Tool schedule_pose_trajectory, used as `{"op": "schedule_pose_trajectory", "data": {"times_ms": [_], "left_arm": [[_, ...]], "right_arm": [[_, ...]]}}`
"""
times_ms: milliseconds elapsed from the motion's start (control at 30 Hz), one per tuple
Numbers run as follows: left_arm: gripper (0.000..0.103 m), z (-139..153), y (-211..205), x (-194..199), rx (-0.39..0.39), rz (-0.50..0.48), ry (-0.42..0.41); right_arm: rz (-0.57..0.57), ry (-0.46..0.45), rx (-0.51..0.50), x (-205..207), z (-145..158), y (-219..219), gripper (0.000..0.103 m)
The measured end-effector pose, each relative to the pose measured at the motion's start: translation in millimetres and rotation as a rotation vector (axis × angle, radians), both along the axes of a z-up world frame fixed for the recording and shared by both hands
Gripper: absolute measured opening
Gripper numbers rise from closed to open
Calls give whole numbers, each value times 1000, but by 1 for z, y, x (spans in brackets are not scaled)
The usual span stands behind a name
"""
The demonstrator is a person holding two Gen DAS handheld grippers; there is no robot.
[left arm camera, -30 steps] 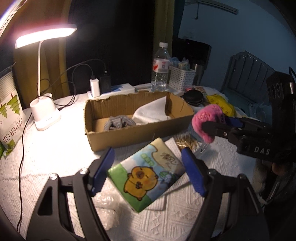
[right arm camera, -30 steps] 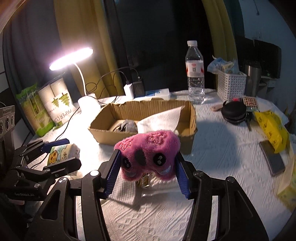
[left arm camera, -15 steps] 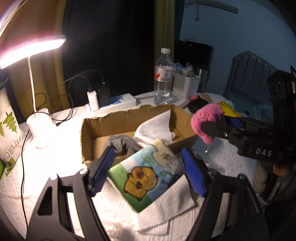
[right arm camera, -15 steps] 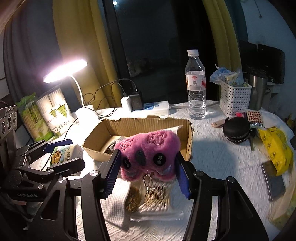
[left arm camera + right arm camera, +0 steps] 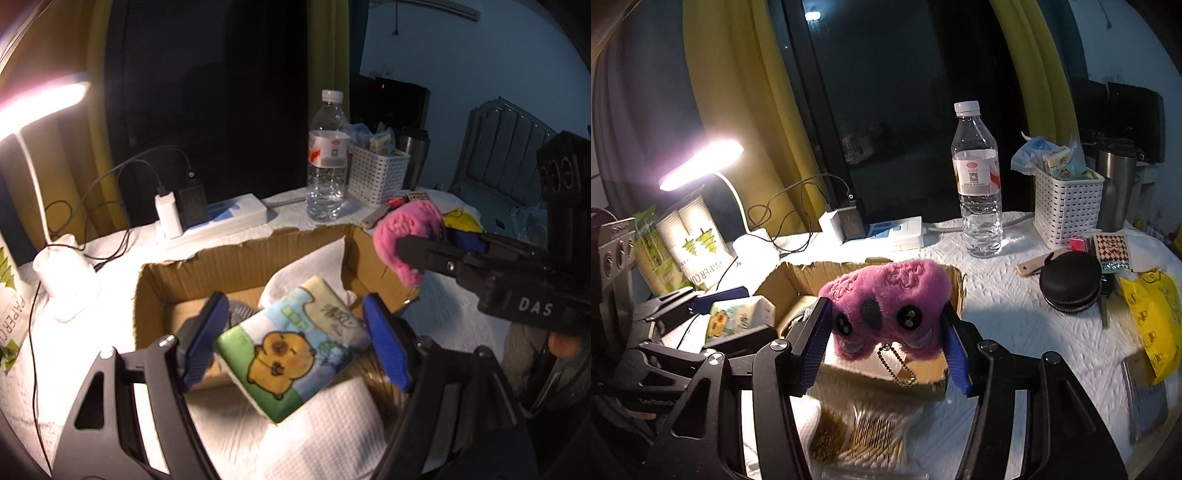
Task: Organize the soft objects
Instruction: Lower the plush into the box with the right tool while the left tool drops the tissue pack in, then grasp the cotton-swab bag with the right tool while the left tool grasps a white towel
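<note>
My left gripper (image 5: 291,343) is shut on a tissue pack (image 5: 291,343) printed with a brown cartoon animal and holds it above the near wall of an open cardboard box (image 5: 243,258). My right gripper (image 5: 886,343) is shut on a pink plush toy (image 5: 886,302) with a dangling ball chain, held over the box's front right corner (image 5: 955,284). The plush also shows in the left wrist view (image 5: 406,232), and the tissue pack shows in the right wrist view (image 5: 738,317). Inside the box lie a white cloth (image 5: 310,266) and a grey item (image 5: 240,308).
A lit desk lamp (image 5: 701,164), a power strip with chargers (image 5: 210,218), a water bottle (image 5: 977,184), a white basket (image 5: 1065,206), a black round case (image 5: 1071,282) and a yellow bag (image 5: 1152,317) stand around the box. A packet of cotton swabs (image 5: 871,432) lies on the white cloth below my right gripper.
Both grippers have risen and moved forward toward the box, each still holding its object. The tissue pack now hangs over the box's near wall and the plush over its right corner.
</note>
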State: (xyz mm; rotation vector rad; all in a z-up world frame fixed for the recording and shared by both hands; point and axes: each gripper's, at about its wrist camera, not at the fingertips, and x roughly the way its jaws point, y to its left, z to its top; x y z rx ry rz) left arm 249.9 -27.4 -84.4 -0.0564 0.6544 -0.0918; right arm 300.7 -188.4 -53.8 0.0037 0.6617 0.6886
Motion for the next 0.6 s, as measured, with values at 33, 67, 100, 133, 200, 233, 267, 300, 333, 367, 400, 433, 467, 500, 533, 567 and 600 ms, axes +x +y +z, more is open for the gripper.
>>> {"op": "schedule_pose_trajectory", "data": {"times_ms": [33, 67, 100, 133, 200, 233, 267, 300, 333, 367, 400, 433, 467, 500, 533, 567, 600], "left_arm": [[76, -2, 0, 5, -4, 2, 4], [76, -4, 0, 10, -9, 3, 9], [76, -6, 0, 15, -15, 5, 16], [76, -9, 0, 20, -24, 8, 25], [77, -14, 0, 30, -44, 14, 46], [77, -16, 0, 33, -47, 15, 54], [77, -18, -1, 37, -47, 16, 62], [78, -19, -3, 39, -44, 16, 65], [80, -20, -4, 40, -42, 16, 67], [87, -20, -5, 41, -36, 15, 68], [95, -21, -6, 41, -31, 14, 68], [96, -20, -6, 40, -28, 14, 64], [97, -20, -6, 40, -24, 14, 61], [97, -19, -6, 38, -23, 15, 59], [97, -18, -5, 36, -23, 17, 55], [97, -16, -4, 36, -23, 20, 52], [97, -15, -3, 34, -24, 22, 48]], "right_arm": [[1, 3, 8, 3, -1, 0, 60], [2, 5, 11, 6, -1, 0, 61], [4, 10, 14, 9, -2, 1, 64], [7, 15, 15, 12, -4, 1, 67], [9, 30, 14, 18, -8, 0, 74], [5, 35, 13, 21, -10, -1, 80], [2, 37, 13, 23, -10, -2, 81], [-4, 37, 12, 25, -11, -4, 82], [-10, 37, 12, 26, -12, -5, 82], [-15, 37, 13, 28, -12, -7, 82], [-21, 39, 14, 29, -13, -9, 82], [-28, 41, 14, 30, -13, -10, 82], [-32, 42, 14, 30, -13, -11, 82], [-35, 43, 13, 30, -13, -11, 82], [-37, 42, 12, 30, -13, -12, 82], [-40, 41, 9, 28, -12, -12, 82], [-42, 39, 7, 26, -12, -13, 82]]}}
